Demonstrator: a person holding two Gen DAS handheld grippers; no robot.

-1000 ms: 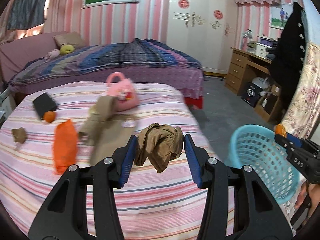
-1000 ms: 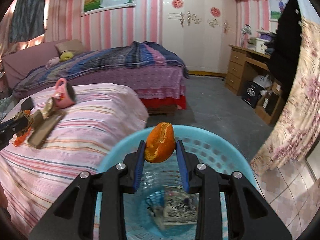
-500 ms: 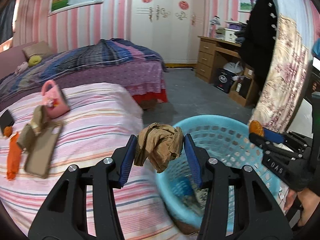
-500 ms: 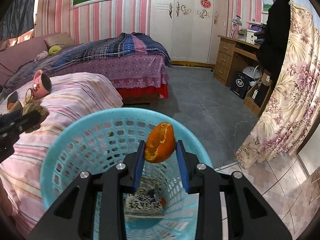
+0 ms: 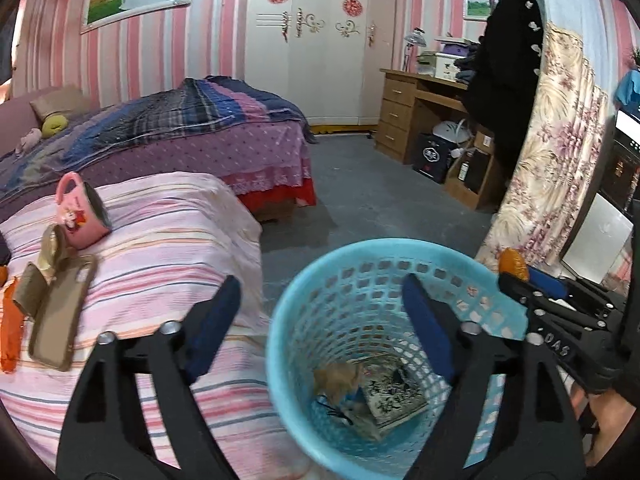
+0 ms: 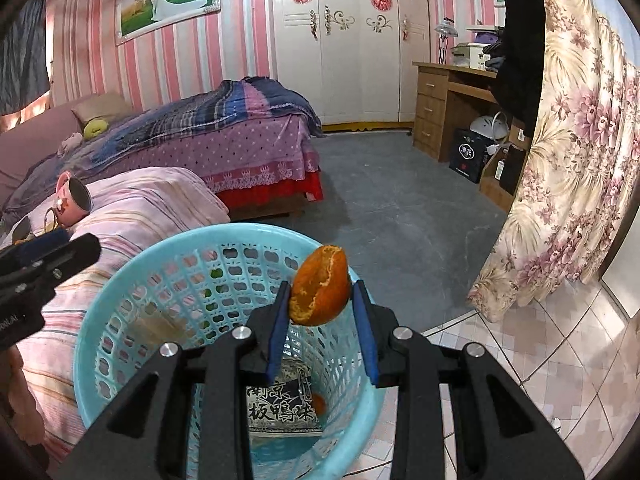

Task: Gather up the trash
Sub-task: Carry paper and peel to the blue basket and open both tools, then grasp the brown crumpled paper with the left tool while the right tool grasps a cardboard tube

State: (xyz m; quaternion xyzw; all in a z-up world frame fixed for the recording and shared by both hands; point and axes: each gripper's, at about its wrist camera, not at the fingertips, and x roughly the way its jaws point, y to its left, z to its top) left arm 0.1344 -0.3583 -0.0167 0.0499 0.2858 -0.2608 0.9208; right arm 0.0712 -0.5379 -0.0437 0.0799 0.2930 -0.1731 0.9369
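Note:
The light-blue plastic basket stands on the floor beside the striped bed. Above its mouth my left gripper is opening its jaws, wide apart with nothing between them. A crumpled brown wad shows blurred deep inside the basket. My right gripper is shut on a piece of orange peel over the far side of the basket. In the left wrist view that gripper hangs at the basket's right rim with the peel in it. A printed packet lies on the basket's bottom.
On the pink striped bed lie a pink mug, a phone in a tan case, an orange wrapper and a brown scrap. A floral curtain hangs to the right, above grey floor and tiles.
My left gripper swung right from over the bed to over the basket, opened, and the brown wad dropped in. My right gripper shifted over the basket, still holding the peel.

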